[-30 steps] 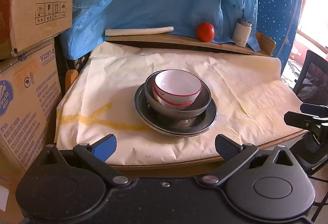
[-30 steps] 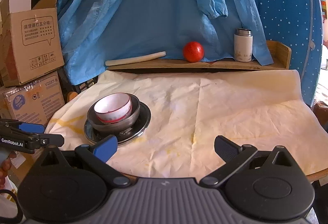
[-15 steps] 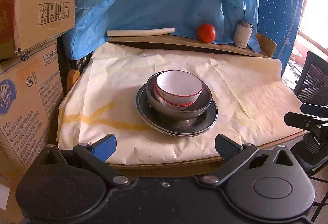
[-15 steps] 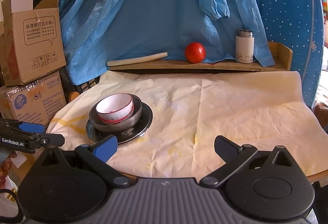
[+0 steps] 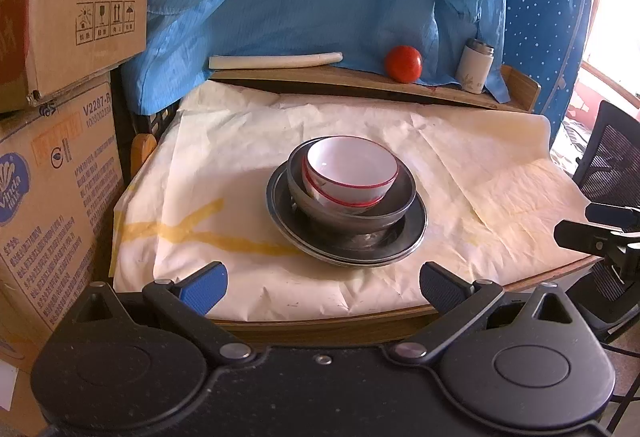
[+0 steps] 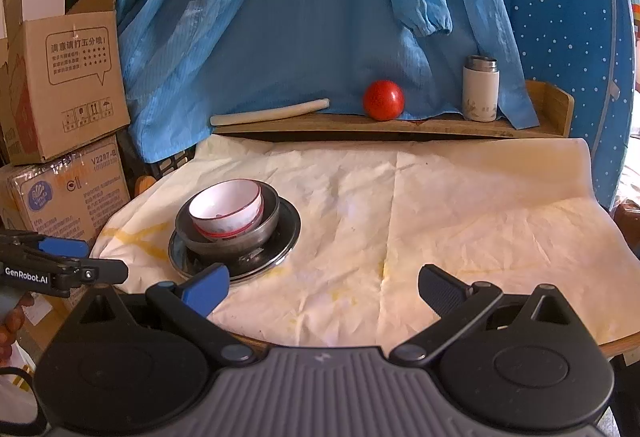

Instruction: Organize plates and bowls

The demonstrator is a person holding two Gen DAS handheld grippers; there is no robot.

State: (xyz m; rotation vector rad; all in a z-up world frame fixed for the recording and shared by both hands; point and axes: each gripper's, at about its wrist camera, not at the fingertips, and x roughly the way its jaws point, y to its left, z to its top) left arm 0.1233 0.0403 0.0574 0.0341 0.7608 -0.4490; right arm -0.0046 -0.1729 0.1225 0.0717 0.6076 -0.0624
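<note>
A stack stands on the paper-covered table: a white bowl with a red rim (image 5: pixel 352 167) nested in another like it, inside a grey metal bowl (image 5: pixel 390 203), on a metal plate (image 5: pixel 404 235). The stack also shows in the right wrist view, with the white bowl (image 6: pixel 226 205) and the plate (image 6: pixel 286 229) at the left. My left gripper (image 5: pixel 322 287) is open and empty, near the table's front edge, short of the stack. My right gripper (image 6: pixel 324 291) is open and empty, over the front of the table, right of the stack.
A wooden shelf (image 6: pixel 400 125) at the back holds a white roll (image 6: pixel 270 113), a red ball (image 6: pixel 383 100) and a white flask (image 6: pixel 480 89). Cardboard boxes (image 5: pixel 60 117) stand at the left. A black mesh chair (image 5: pixel 612 173) stands at the right. Blue cloth hangs behind.
Both grippers have drawn back slightly from the table, so the scene sits a little higher in each view. The stack has not moved.
</note>
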